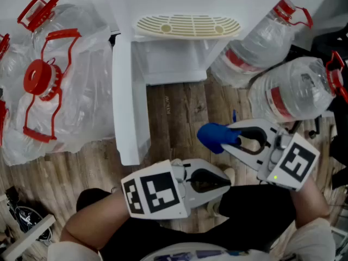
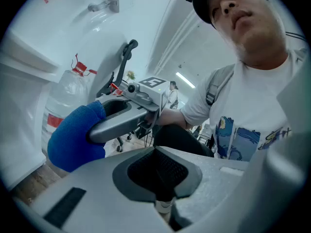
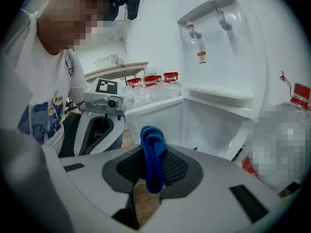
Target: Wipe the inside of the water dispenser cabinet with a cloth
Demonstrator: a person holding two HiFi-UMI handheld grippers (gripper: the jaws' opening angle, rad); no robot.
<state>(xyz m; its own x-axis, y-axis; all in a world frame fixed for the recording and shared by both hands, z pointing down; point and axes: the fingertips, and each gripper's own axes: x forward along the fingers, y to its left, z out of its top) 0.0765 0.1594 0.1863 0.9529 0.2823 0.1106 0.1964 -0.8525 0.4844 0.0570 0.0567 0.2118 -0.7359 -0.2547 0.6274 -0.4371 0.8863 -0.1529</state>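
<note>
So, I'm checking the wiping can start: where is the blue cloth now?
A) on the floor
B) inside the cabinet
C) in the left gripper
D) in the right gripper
D: the jaws of the right gripper are shut on the blue cloth; the left gripper is shut on nothing.

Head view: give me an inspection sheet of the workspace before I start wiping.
Surface: wooden plank floor.
Job's things: water dispenser cabinet white inside, its door open; blue cloth held, not yet inside.
Clutter: water bottles at right; bagged bottles at left.
Grippers: left gripper shut, empty; right gripper shut on the blue cloth.
Cables: dark tangle, likely cables, lower left.
Surroundings: beige drip tray above the cabinet.
</note>
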